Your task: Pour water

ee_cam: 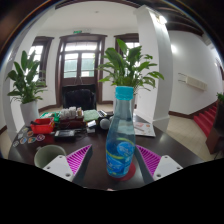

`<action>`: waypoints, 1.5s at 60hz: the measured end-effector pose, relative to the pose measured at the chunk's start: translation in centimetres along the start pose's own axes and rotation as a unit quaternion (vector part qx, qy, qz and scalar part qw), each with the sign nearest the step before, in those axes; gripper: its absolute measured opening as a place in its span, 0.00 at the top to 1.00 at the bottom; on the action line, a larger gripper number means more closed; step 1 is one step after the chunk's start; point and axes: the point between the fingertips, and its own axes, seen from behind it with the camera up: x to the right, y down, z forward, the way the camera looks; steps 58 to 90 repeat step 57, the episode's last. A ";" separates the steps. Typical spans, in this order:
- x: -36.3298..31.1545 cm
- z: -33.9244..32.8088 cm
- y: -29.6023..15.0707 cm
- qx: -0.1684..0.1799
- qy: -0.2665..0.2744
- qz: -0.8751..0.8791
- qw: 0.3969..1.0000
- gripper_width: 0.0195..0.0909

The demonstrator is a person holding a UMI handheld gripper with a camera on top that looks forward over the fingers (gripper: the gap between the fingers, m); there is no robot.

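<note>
Bottle of clear plastic with a blue label and a red cap at its lower end stands between the two pink pads, and the jaws of the gripper are spread, with a gap at each side of it. It rests on the dark worktop, just ahead of the fingers. Beyond it a green plant rises, a grey cup sits near the left finger, and small red and dark things lie further back on the left.
</note>
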 end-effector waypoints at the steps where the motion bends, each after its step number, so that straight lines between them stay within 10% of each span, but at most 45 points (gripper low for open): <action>1: 0.1 -0.9 0.1 -0.003 -0.001 -0.002 1.000 0.06; 42: -6.4 -21.4 -5.4 0.036 -0.085 0.011 0.996 0.08; 90: -8.1 -24.2 -6.6 0.054 -0.110 0.010 0.992 0.08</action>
